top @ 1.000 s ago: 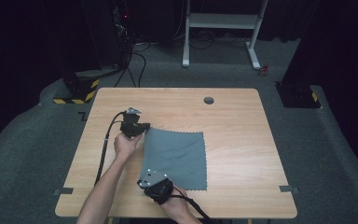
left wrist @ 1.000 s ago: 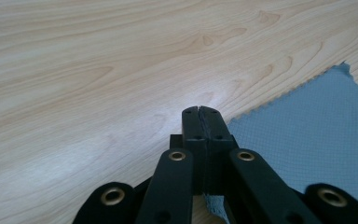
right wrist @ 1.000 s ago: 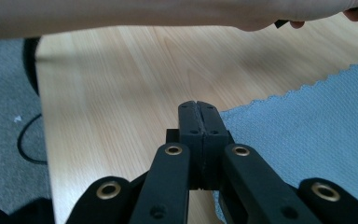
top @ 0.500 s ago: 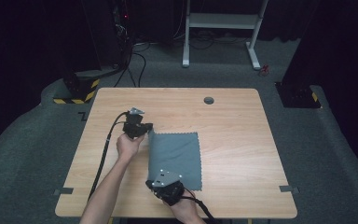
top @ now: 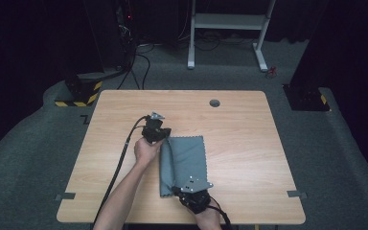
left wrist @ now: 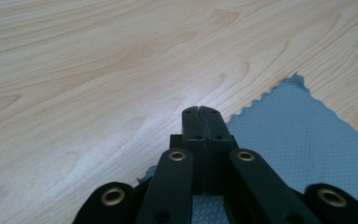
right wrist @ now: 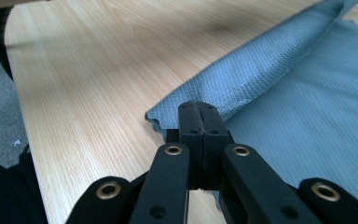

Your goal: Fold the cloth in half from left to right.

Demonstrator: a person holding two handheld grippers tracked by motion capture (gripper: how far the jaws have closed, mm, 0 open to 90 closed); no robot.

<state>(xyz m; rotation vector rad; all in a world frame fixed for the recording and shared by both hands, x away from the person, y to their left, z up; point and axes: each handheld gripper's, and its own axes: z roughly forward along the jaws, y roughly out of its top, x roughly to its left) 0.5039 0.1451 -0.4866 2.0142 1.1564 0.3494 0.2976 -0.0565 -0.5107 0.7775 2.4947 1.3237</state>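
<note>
Cloth (top: 187,160): grey-blue, lying on the wooden worktop (top: 249,139) toward its near-left part; its left strip is lifted and folded over onto the rest, forming a raised ridge along that side
Cloth edge: zigzag cut, seen in the left gripper view (left wrist: 307,140) and, as a rolled fold, in the right gripper view (right wrist: 261,74)
Left claw (left wrist: 200,110): jaws pressed together, pinching the cloth's far-left corner, the fabric passing under and between them
Right claw (right wrist: 198,106): jaws pressed together, pinching the cloth's near-left corner, at the end of the fold
Left hand (top: 146,151): just beside the cloth's left edge
Right hand (top: 206,215): at the worktop's near edge
Cable (top: 120,163): trails from the left claw across the worktop toward the near edge
</note>
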